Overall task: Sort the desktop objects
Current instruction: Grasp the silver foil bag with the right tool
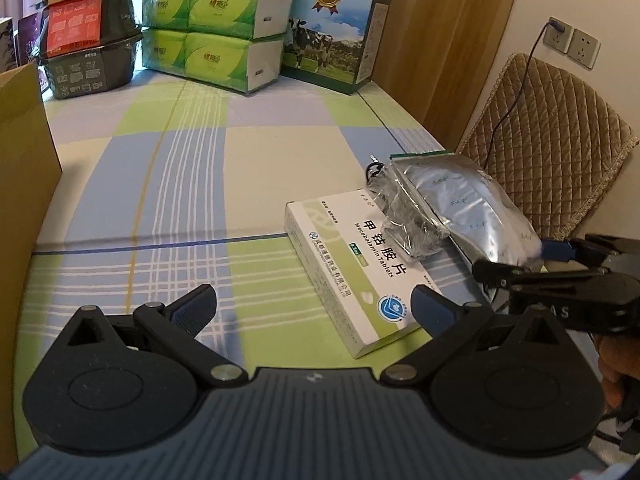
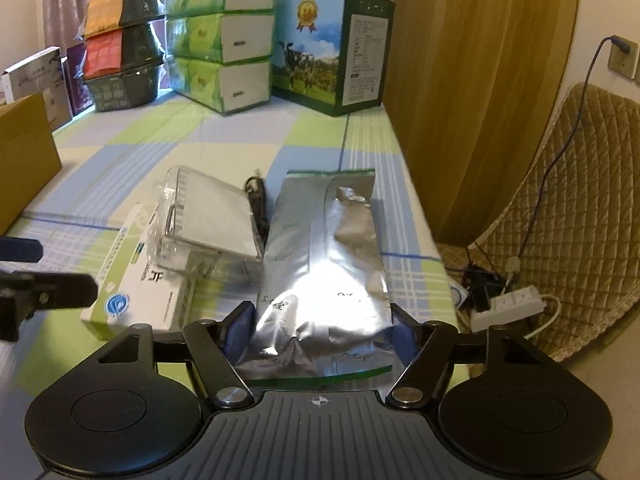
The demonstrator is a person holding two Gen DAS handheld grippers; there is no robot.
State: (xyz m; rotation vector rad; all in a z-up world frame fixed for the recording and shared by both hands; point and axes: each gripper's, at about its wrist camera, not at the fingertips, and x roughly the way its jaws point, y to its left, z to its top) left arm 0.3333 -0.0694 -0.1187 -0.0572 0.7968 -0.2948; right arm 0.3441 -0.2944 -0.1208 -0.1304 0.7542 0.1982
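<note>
A silver foil bag (image 2: 320, 264) lies lengthwise near the table's right edge, also visible in the left wrist view (image 1: 468, 204). My right gripper (image 2: 322, 332) is shut on its crumpled near end, one pad on each side. To the left of the bag, a clear plastic package (image 2: 208, 212) with a black cable rests partly on a white and green medicine box (image 1: 352, 272). My left gripper (image 1: 314, 306) hovers open just in front of that box, its right finger over the box's near corner, nothing held. In the left wrist view, my right gripper (image 1: 516, 260) comes in from the right.
A cardboard box (image 1: 24, 200) stands at the left. Green tissue packs (image 1: 216, 28), a cow-print carton (image 1: 332, 40) and stacked black bowls (image 1: 88, 40) line the back. A quilted chair (image 1: 552, 152) and a power strip (image 2: 512, 304) sit beyond the table's right edge.
</note>
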